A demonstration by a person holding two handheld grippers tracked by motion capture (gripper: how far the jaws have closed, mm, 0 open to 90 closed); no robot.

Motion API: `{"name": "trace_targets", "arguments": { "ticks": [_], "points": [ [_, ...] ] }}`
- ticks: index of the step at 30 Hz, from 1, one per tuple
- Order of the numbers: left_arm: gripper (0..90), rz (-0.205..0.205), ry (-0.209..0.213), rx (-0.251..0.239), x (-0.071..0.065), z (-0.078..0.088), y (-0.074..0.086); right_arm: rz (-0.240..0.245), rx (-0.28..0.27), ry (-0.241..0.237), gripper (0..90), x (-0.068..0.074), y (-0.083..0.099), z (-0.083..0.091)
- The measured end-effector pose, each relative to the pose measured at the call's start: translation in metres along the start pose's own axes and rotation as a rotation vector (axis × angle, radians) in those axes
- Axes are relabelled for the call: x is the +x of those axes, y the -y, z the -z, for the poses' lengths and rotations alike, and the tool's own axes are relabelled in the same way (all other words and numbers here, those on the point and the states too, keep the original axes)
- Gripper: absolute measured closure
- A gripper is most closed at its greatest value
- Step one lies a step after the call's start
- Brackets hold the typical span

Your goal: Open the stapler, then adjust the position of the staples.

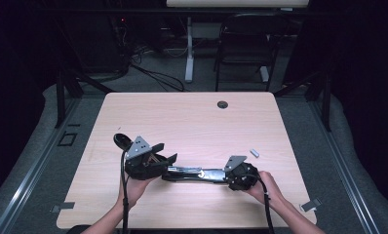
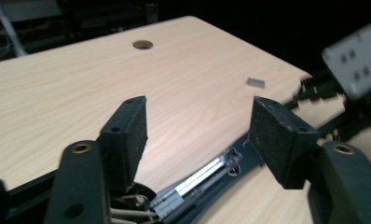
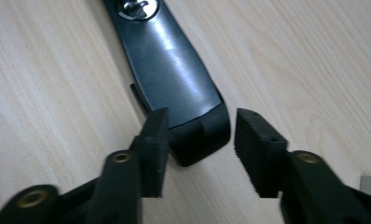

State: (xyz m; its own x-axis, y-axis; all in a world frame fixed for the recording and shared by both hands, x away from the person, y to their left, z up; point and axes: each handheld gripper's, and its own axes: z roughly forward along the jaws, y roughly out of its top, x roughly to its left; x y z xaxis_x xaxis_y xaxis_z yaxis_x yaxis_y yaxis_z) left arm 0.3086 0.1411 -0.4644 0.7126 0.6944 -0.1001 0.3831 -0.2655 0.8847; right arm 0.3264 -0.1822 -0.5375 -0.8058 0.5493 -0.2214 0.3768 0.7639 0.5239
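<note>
Seen from above, a pale wooden table (image 1: 192,122) fills the middle, with a small round hole (image 1: 223,104) near its far edge at 12 o'clock. A person's two hands enter from 6 o'clock, each holding a black gripper. Between them, near the front edge, lies a long black stapler (image 1: 192,174), opened out flat with its silver staple channel showing. The left gripper (image 1: 165,155) sits at the stapler's 9 o'clock end, jaws wide apart and holding nothing. The right gripper (image 1: 220,176) meets the 3 o'clock end; its jaws are open, straddling the stapler's rounded tip without clamping it. A small grey staple strip (image 1: 254,153) lies apart at 3 o'clock.
</note>
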Motion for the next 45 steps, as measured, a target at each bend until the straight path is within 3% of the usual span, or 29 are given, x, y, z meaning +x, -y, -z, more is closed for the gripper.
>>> {"name": "trace_targets", "arguments": {
  "ticks": [2,4,9,11,18,21,23,28,34,42,43,45],
  "points": [
    [29.8,-0.002,0.004,0.012,-0.001,0.0,0.0,-0.022,-0.004,0.004,46.7,-0.003,0.0,0.002],
    [20.1,-0.025,0.04,0.07,-0.006,-0.003,0.0,-0.068,-0.008,-0.004,37.0,-0.011,0.001,0.006],
    [11.2,-0.097,0.041,0.124,-0.017,-0.002,0.004,-0.095,-0.009,0.0,22.5,-0.017,0.0,0.01],
    [8.4,-0.097,0.042,0.129,-0.018,-0.001,0.005,-0.112,-0.017,-0.001,19.3,-0.018,0.0,0.012],
    [0.6,-0.087,0.108,0.176,-0.017,-0.002,0.012,-0.135,-0.052,0.0,12.5,-0.023,-0.001,0.022],
    [0.2,-0.087,0.128,0.181,-0.017,0.0,0.014,-0.171,-0.042,-0.003,0.2,-0.028,0.0,0.023],
    [0.2,-0.089,0.134,0.173,-0.017,0.001,0.016,-0.201,-0.036,-0.029,0.0,-0.035,0.002,0.023],
    [0.2,-0.092,0.139,0.185,-0.017,0.004,0.019,-0.225,-0.045,-0.058,0.0,-0.044,0.004,0.027],
    [0.2,-0.09,0.161,0.177,-0.016,0.009,0.022,-0.238,-0.045,-0.036,1.6,-0.049,0.006,0.03],
    [0.2,-0.082,0.147,0.21,-0.013,0.017,0.028,-0.346,-0.017,-0.078,0.0,-0.063,0.015,0.031],
    [0.2,-0.081,0.138,0.215,-0.011,0.019,0.031,-0.388,-0.004,-0.085,0.0,-0.068,0.018,0.032],
    [0.2,-0.069,0.125,0.215,-0.008,0.021,0.033,-0.414,0.002,-0.088,0.0,-0.074,0.022,0.031]
  ]
}}
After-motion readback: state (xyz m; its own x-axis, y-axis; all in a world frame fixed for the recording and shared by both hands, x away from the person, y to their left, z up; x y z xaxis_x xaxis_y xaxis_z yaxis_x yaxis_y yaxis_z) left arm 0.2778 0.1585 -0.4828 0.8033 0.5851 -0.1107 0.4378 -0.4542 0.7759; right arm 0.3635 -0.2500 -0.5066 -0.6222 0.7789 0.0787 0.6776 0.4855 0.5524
